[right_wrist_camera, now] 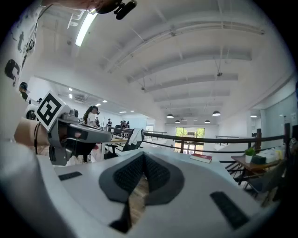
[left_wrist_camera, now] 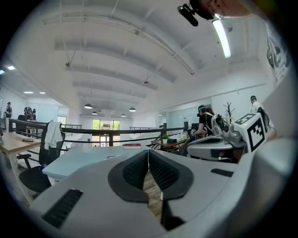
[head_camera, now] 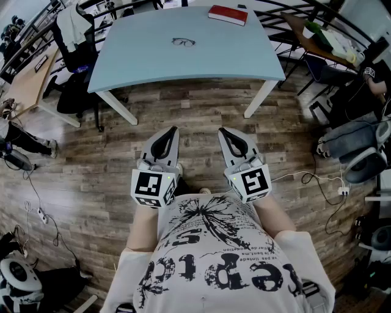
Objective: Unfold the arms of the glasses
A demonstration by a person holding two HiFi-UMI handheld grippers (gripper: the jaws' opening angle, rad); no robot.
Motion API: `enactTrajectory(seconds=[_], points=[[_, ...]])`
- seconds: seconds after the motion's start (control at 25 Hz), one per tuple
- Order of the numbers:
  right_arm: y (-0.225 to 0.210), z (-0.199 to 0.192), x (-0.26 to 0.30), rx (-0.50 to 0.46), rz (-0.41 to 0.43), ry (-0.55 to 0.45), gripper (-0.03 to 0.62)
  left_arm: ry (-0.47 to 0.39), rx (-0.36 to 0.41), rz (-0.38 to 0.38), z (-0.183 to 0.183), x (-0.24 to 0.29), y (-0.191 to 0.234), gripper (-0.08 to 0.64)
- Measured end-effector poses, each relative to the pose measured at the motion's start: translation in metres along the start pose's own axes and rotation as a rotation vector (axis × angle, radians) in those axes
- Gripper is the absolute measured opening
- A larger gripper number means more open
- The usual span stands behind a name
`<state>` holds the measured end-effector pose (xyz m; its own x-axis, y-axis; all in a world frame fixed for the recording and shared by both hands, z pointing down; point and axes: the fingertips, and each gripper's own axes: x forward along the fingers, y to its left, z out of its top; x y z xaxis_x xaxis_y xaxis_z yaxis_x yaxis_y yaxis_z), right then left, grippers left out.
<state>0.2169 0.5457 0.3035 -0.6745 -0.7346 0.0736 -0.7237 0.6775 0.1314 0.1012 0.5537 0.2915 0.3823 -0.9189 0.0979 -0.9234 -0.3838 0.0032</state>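
Note:
A pair of dark-framed glasses [head_camera: 183, 42] lies near the middle of the light blue table [head_camera: 134, 61], well ahead of both grippers. My left gripper [head_camera: 173, 130] is held close to my body over the wooden floor, short of the table, jaws shut with nothing between them. My right gripper [head_camera: 223, 131] sits beside it, also shut and empty. In the left gripper view the left gripper [left_wrist_camera: 148, 152] points level toward the table [left_wrist_camera: 88, 158]; the glasses are too small to make out there. The right gripper [right_wrist_camera: 144, 155] shows its pads pressed together in the right gripper view.
A red book [head_camera: 228, 14] lies at the table's far right edge, also seen as the red book [left_wrist_camera: 132, 146] and red book [right_wrist_camera: 201, 158]. An office chair with a white garment [head_camera: 74, 36] stands left of the table. Desks, cables and people fill the right side.

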Motion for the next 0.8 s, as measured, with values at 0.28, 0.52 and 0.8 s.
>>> enactTrajectory(seconds=[0.28, 0.52, 0.8], points=[[-0.003, -0.001, 0.005, -0.002, 0.004, 0.006, 0.008, -0.006, -0.009, -0.001, 0.001, 0.003, 0.004, 0.018], [-0.006, -0.006, 0.006, 0.014, 0.001, 0.019, 0.009, 0.001, -0.013, -0.003, -0.001, 0.008, 0.006, 0.018], [-0.017, -0.019, 0.017, 0.060, 0.009, 0.028, 0.011, 0.046, -0.007, 0.010, -0.018, 0.019, 0.013, 0.018]])
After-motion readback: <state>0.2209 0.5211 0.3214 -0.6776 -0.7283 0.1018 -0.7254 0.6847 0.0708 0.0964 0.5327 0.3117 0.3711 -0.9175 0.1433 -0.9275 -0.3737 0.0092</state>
